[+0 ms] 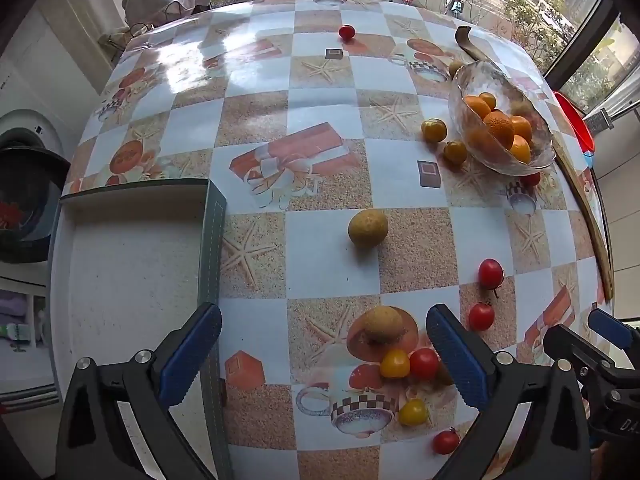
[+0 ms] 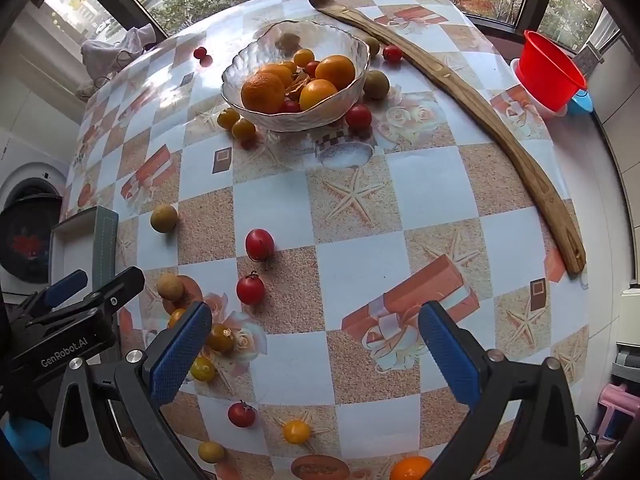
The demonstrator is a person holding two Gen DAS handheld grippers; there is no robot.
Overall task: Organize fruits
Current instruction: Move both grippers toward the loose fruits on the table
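Note:
A glass bowl (image 2: 356, 80) holding oranges (image 2: 262, 92) and small fruits stands at the far side of the table; it also shows in the left wrist view (image 1: 460, 100). Cherry tomatoes (image 2: 259, 244), yellow tomatoes (image 1: 395, 363) and tan round fruits (image 1: 368, 228) lie scattered on the checked tablecloth. A white tray with green rim (image 1: 132, 264) sits at the left. My left gripper (image 1: 324, 352) is open and empty, above a tan fruit (image 1: 382, 323) and tomatoes. My right gripper (image 2: 316, 352) is open and empty above the cloth.
A long curved wooden piece (image 2: 480, 108) lies along the right side of the table. A red plastic bowl (image 2: 548, 68) stands at the far right edge. A washing machine (image 2: 28, 216) is off the left edge. Windows lie behind the table.

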